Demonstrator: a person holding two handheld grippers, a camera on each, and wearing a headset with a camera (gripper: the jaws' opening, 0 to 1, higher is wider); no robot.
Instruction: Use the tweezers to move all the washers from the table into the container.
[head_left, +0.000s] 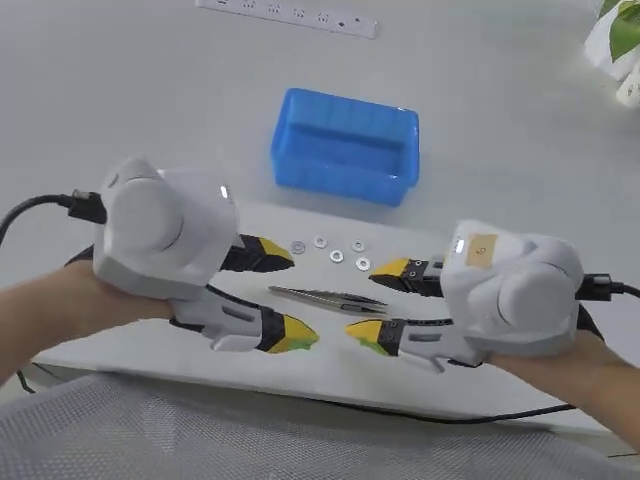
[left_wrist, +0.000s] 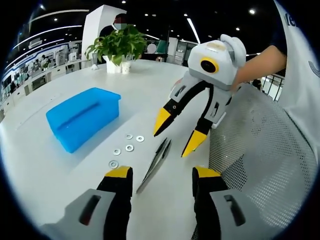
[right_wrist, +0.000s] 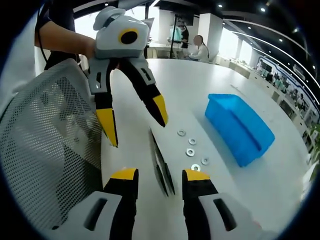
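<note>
The slim metal tweezers (head_left: 325, 298) lie flat on the white desk (head_left: 150, 120). They look light, stiff and probably slick, so I judge it best to pinch them across both arms near mid-length, leaving the tips free to spring. Just beyond the tweezers lie five small washers (head_left: 337, 256), thin and flat enough to need catching by an edge, and well beyond them stands the blue plastic container (head_left: 345, 145). The left gripper (head_left: 300, 300) and right gripper (head_left: 362, 300) flank the tweezers, jaws spread wide and holding nothing.

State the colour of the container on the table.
The container is bright blue, clearest in the head view.
</note>
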